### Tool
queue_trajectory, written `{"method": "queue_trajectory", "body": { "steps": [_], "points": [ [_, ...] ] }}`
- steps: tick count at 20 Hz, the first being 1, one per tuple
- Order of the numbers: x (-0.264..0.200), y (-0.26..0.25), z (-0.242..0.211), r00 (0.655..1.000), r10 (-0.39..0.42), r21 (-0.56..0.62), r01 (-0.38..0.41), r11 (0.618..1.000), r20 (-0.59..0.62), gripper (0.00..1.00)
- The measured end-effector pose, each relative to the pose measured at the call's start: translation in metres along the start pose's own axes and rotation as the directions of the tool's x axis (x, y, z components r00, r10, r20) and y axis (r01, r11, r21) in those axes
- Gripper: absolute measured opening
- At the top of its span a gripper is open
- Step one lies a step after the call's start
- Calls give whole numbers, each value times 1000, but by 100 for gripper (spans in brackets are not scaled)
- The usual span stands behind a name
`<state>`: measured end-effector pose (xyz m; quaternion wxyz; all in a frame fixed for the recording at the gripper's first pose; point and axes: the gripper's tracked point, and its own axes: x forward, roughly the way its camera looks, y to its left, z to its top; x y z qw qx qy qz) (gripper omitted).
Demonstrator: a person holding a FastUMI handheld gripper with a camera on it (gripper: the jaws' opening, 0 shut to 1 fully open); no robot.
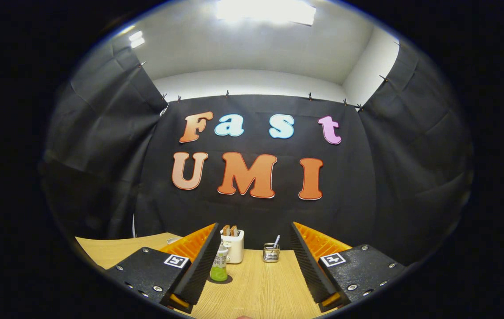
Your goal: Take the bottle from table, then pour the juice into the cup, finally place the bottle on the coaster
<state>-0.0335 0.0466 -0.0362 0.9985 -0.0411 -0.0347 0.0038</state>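
A small bottle (pixel 219 264) with a label and green juice in its lower part stands upright on the wooden table (pixel 256 283), just ahead of my left finger and partly hidden behind it. It seems to rest on a dark round coaster (pixel 226 280). My gripper (pixel 255 230) is open, its fingers spread wide with nothing between them. A clear glass cup (pixel 271 253) with a spoon in it stands beyond the fingers, nearer the right one.
A white toaster (pixel 234 245) with two slices of toast stands behind the bottle, near the black cloth wall. A pale rim of a dish (pixel 173 239) peeks out beyond the left finger. The table's far edge meets the cloth wall.
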Motion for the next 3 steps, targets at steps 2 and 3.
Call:
{"method": "queue_trajectory", "body": {
  "steps": [2,3],
  "points": [
    [0,-1,3,1000,-7,-4,7,1000,6,92],
    [2,-1,2,1000,-12,0,12,1000,7,92]
  ]
}}
